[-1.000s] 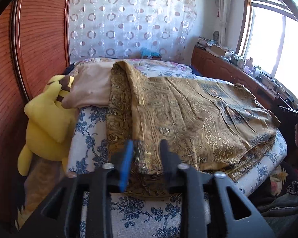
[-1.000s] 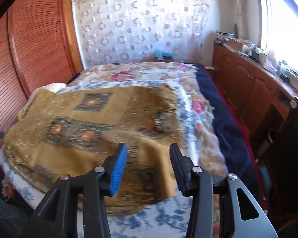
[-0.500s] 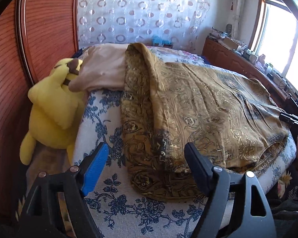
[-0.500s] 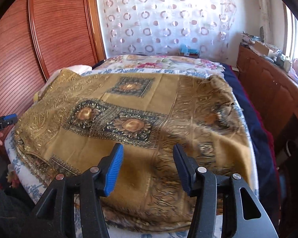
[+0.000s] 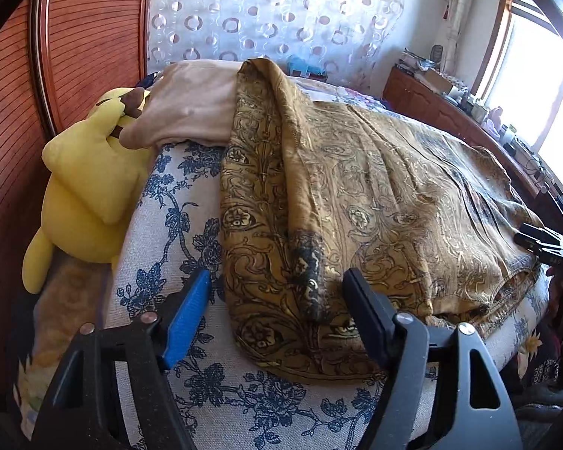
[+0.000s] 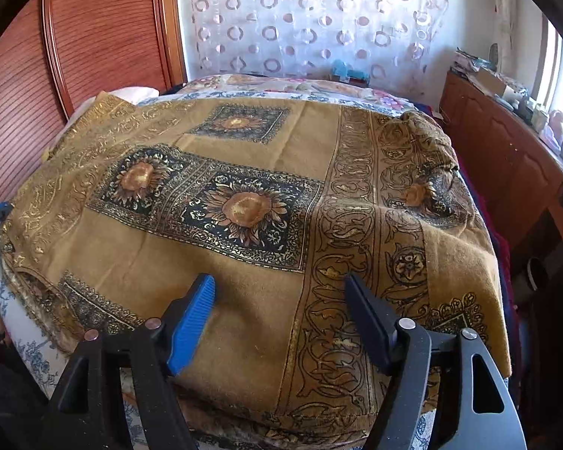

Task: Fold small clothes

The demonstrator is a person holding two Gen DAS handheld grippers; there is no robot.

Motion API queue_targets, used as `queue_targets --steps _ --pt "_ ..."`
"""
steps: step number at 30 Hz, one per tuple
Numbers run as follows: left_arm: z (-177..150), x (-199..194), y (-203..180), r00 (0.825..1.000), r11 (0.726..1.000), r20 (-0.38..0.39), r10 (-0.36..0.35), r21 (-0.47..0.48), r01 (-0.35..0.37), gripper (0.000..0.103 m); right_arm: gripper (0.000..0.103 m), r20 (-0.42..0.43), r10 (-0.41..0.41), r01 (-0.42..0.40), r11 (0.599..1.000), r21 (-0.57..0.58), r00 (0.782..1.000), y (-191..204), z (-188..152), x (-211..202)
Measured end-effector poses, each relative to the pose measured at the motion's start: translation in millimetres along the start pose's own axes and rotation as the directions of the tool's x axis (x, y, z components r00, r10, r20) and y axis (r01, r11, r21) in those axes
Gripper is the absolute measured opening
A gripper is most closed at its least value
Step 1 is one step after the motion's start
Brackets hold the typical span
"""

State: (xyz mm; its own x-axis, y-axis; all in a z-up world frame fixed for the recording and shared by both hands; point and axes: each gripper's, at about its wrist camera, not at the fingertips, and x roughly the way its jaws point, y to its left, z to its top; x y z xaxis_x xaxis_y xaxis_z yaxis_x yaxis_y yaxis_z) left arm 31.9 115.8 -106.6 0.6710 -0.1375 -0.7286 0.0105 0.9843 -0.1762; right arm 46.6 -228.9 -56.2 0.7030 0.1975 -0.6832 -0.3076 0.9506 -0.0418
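A gold-brown patterned cloth [image 5: 375,187] lies folded across the bed, and its sunflower panels show in the right wrist view [image 6: 244,202]. My left gripper [image 5: 277,277] hovers over the cloth's near left corner. Its jaws are wide and closing, and a dark fold of the cloth lies between them without touching the pads. My right gripper [image 6: 279,281] hangs over the cloth's near right part. Its jaws are opening and only flat cloth lies beneath them. The right gripper's tip [image 5: 540,242] also shows at the far right of the left wrist view.
A yellow plush toy [image 5: 86,187] leans between the bed and the wooden wardrobe [image 5: 75,37]. A beige pillow [image 5: 195,105] lies behind the cloth. The blue-flowered sheet [image 5: 161,225] covers the bed. A wooden cabinet [image 6: 506,150] with clutter runs along the right side.
The left jaws went from nearly shut on the cloth's edge to wide, letting it go, and sank a little. The right gripper swung across over the cloth and its jaws widened.
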Motion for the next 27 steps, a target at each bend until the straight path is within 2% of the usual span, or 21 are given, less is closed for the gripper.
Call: queue_targets --steps 4,7,8,9,10,11,12,14,19,27 --pt "-1 -1 -1 1.000 1.000 0.006 0.002 -0.001 -0.002 0.073 0.080 -0.013 -0.020 0.019 0.999 -0.025 1.000 5 1 5" --pt "0 -1 -1 1.000 1.000 0.004 -0.012 -0.002 0.012 0.063 0.083 -0.021 -0.004 0.004 1.000 -0.016 1.000 3 1 5" --pt "0 -2 -2 1.000 1.000 0.001 -0.023 -0.002 0.023 0.052 0.083 -0.023 -0.002 0.001 1.000 -0.016 1.000 2 1 5" --pt "0 -2 -3 0.999 0.999 -0.004 -0.047 -0.010 0.047 0.034 0.084 -0.024 -0.002 0.001 1.000 -0.019 1.000 3 1 5" --pt "1 -2 -5 0.997 0.997 -0.013 -0.074 -0.016 0.074 0.023 0.085 -0.024 -0.002 0.002 1.000 -0.020 1.000 3 0 5" --pt "1 -1 -8 0.995 0.996 -0.018 -0.094 -0.012 0.094 0.012 0.085 -0.025 -0.002 0.002 1.000 -0.020 1.000 2 1 5" --pt "2 -2 -13 0.996 0.996 -0.012 -0.091 0.003 0.091 0.009 0.085 -0.025 -0.002 0.001 1.000 -0.019 1.000 2 0 5" --pt "6 -6 -24 0.995 0.995 0.000 -0.097 0.033 0.097 0.008 0.085 -0.024 0.000 0.000 1.000 -0.018 1.000 2 0 5" --pt "36 -26 -51 0.985 0.983 0.065 -0.163 0.092 0.156 0.008 0.086 -0.023 0.000 0.000 1.000 -0.016 1.000 3 -1 5" --pt "105 -34 -123 0.948 0.939 0.136 -0.287 0.235 0.251 0.008 0.085 0.004 0.012 -0.012 1.000 0.017 1.000 -5 -3 -3"
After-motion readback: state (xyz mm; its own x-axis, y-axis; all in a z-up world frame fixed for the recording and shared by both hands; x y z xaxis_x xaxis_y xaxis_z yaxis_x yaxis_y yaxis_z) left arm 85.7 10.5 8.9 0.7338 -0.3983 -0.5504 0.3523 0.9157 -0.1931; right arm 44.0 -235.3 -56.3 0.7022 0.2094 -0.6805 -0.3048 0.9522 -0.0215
